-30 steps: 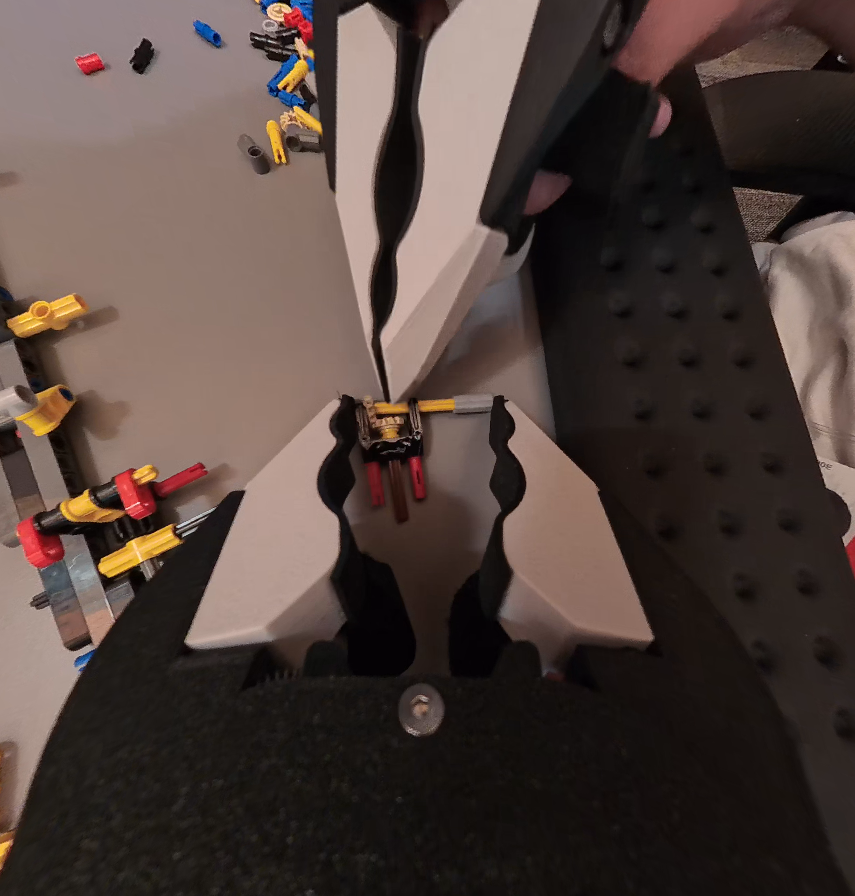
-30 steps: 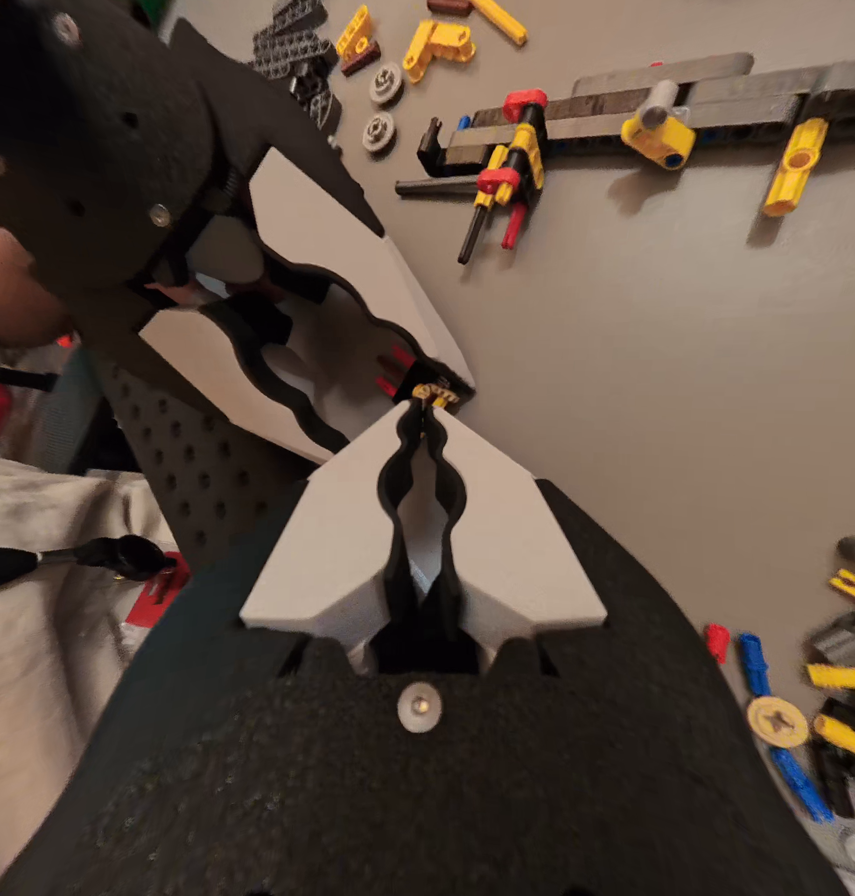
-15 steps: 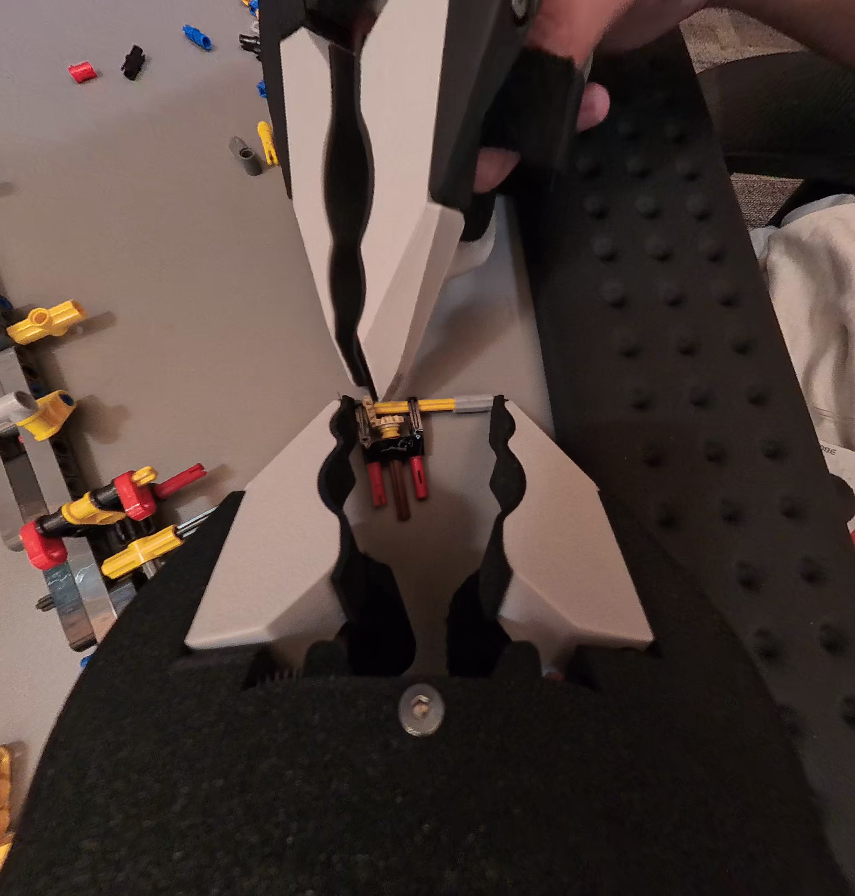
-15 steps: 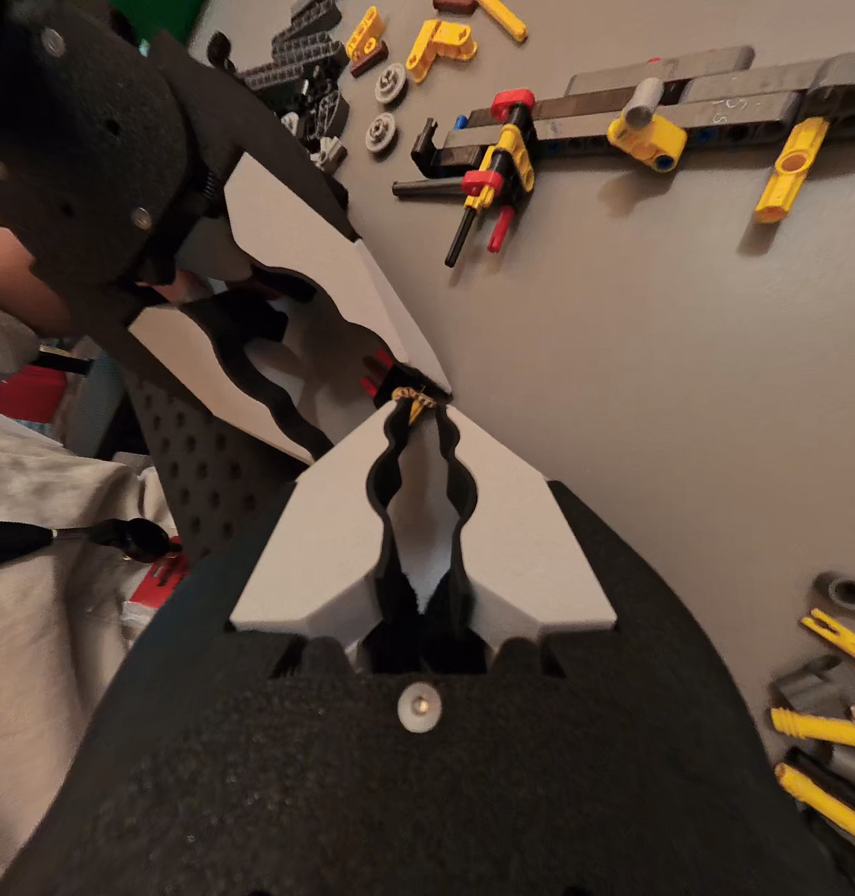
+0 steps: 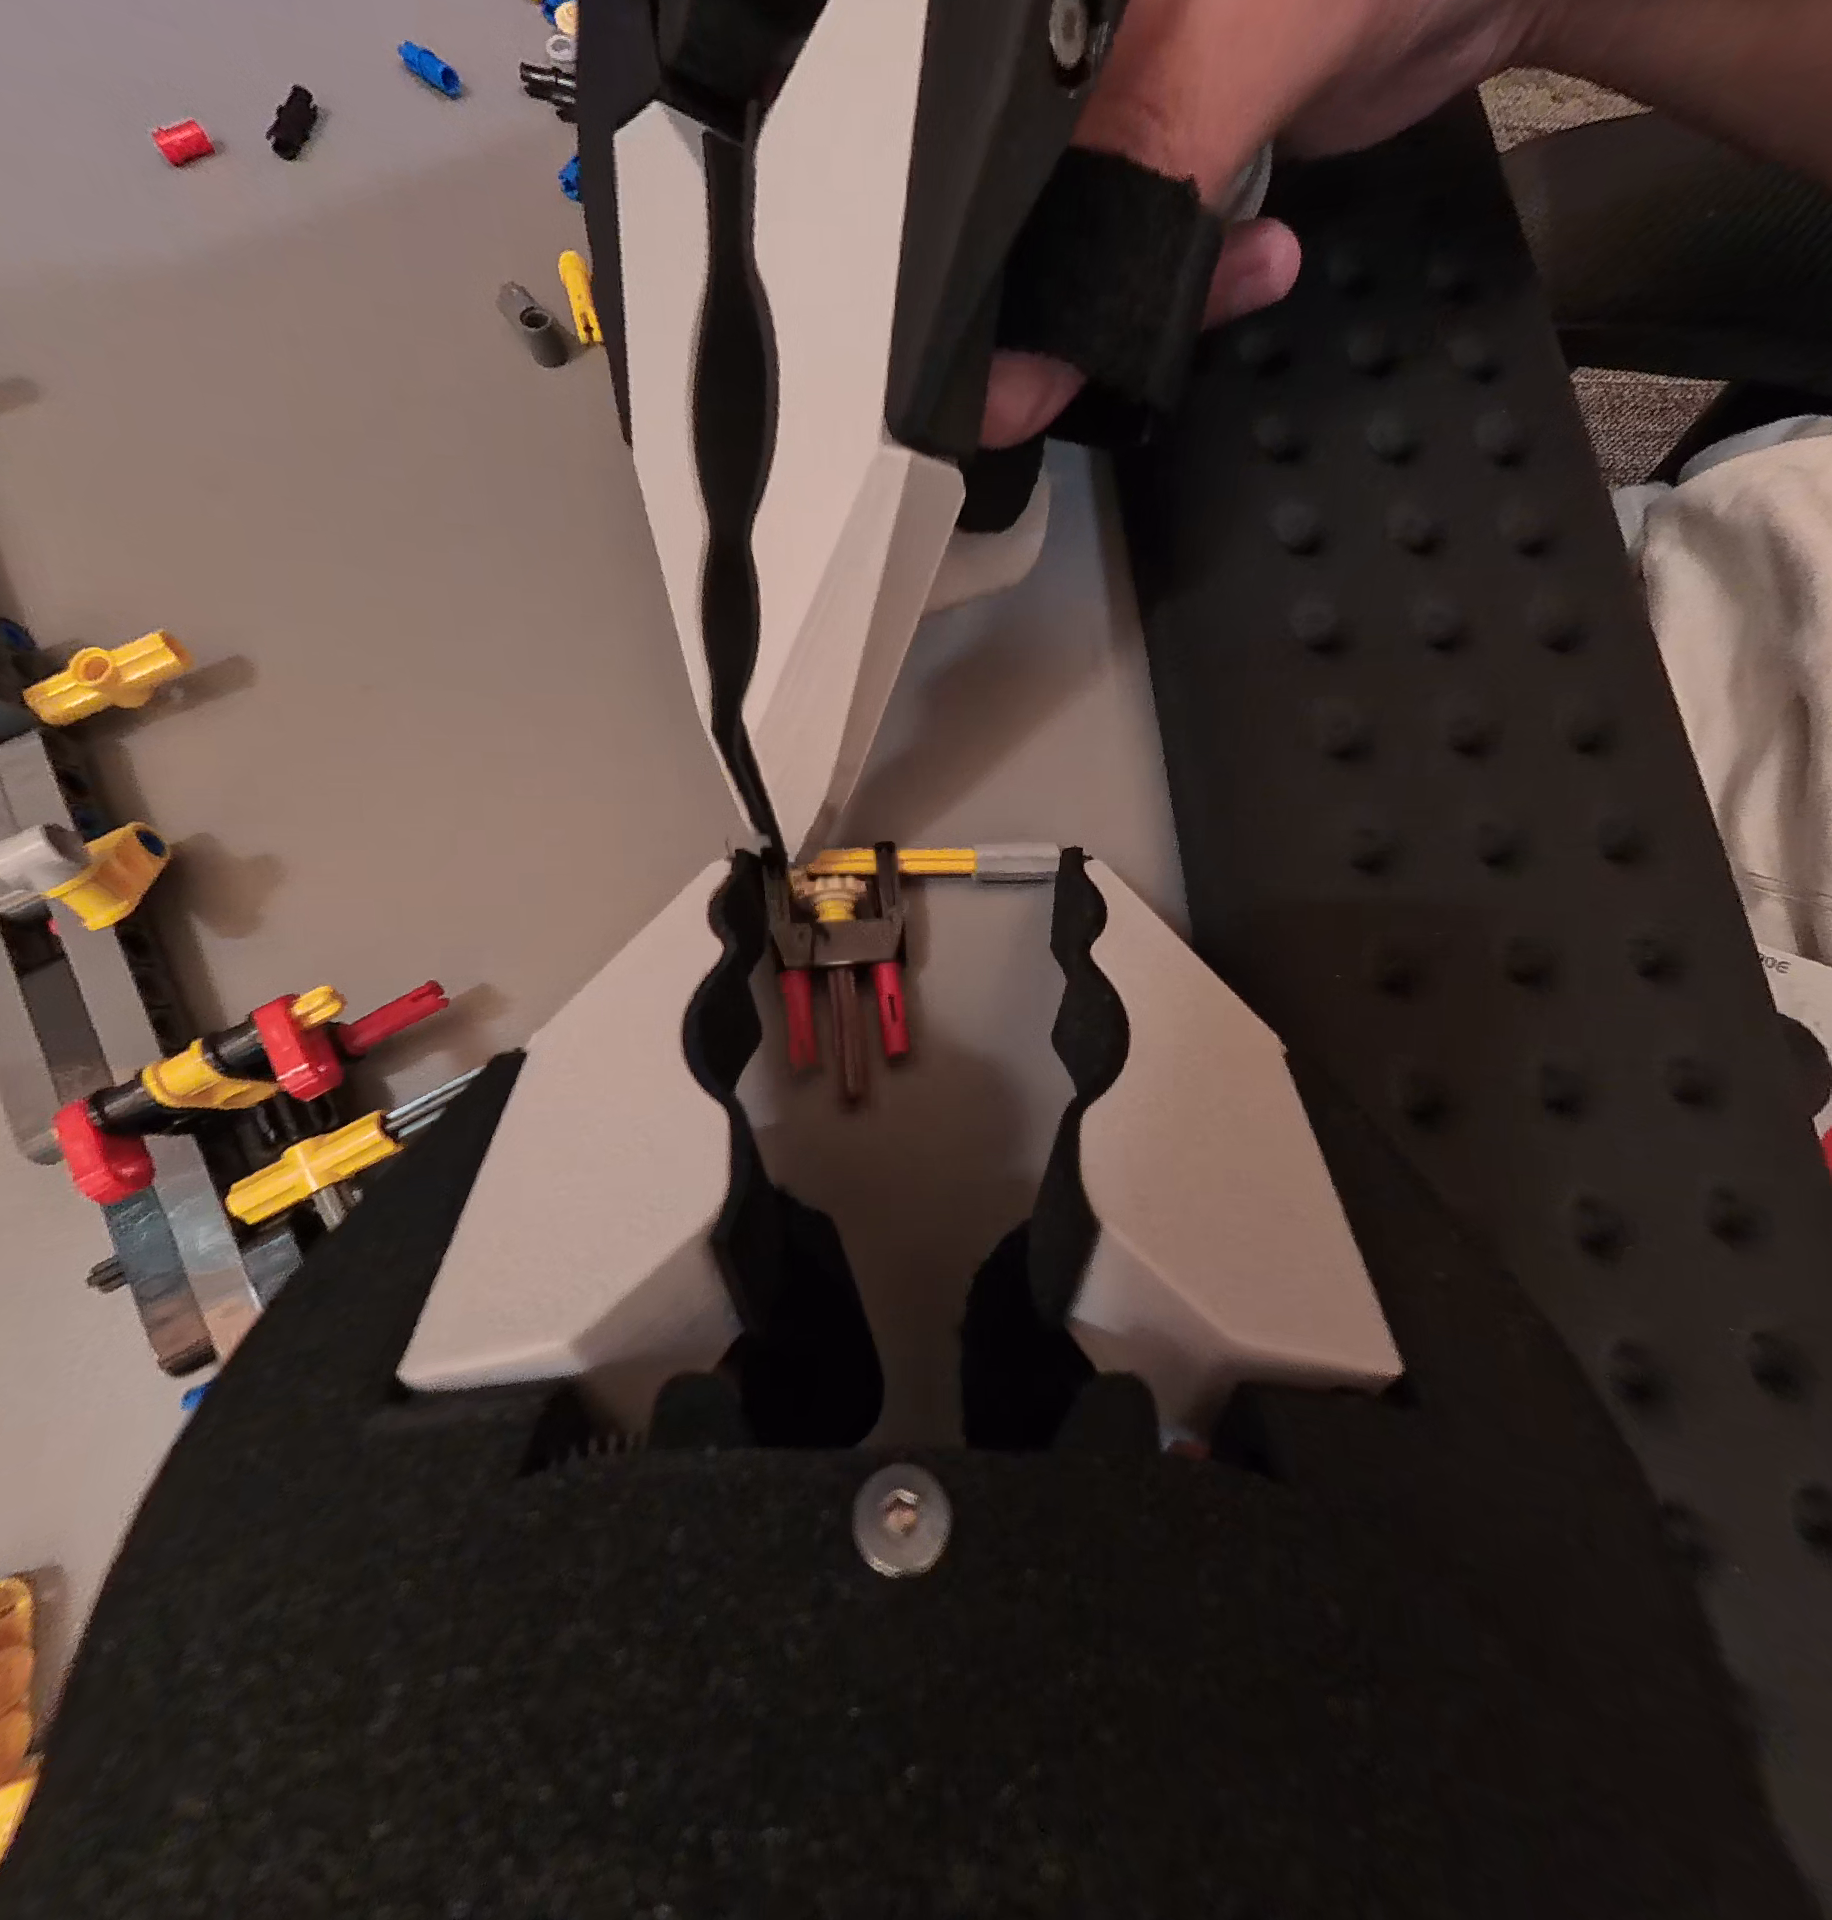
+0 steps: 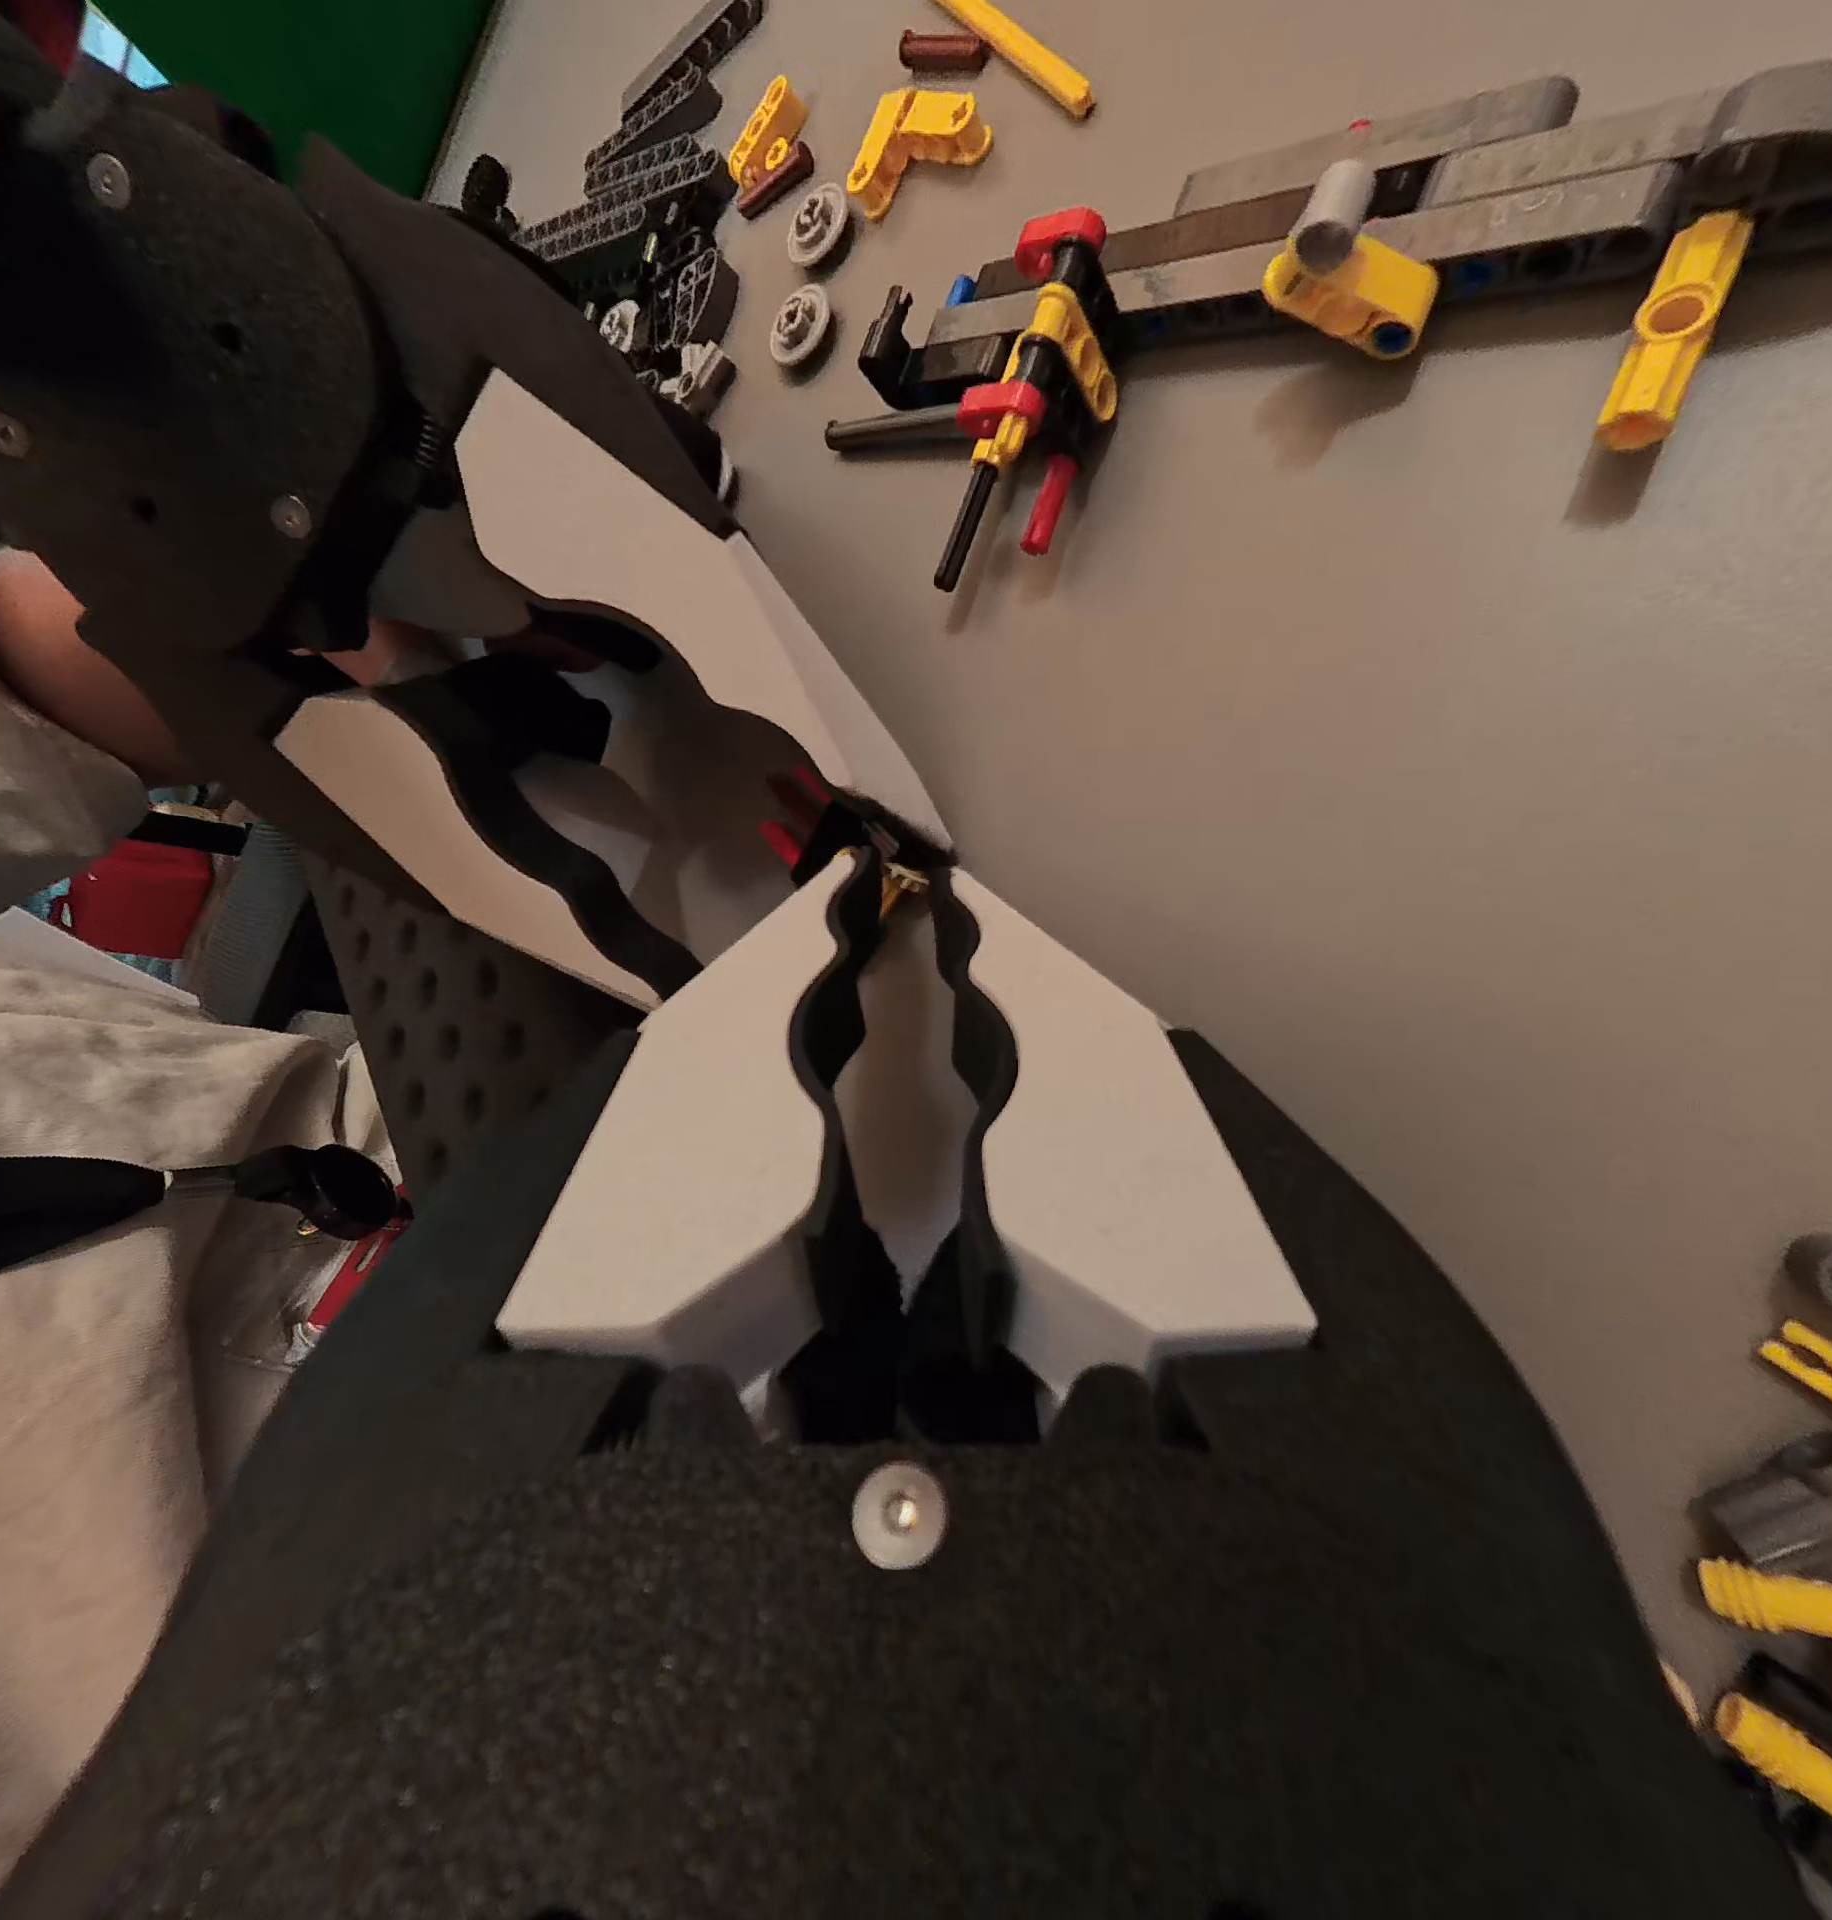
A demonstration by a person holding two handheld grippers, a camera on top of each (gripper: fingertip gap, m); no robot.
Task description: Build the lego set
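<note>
Left wrist view: partly built frame [image 5: 112, 1039] lies at left on the table [image 5: 372, 520]. Centre, the left claw [image 5: 907, 862] spans the small assembly [image 5: 839, 935] by its crosswise yellow axle, apparently steadying it; red pins point toward the camera. The right claw [image 5: 772, 831], clenched, pinches its left end.

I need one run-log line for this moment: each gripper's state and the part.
left gripper: shut on small axle assembly | right gripper: fingertips pinching its yellow gear end | held above table
</note>
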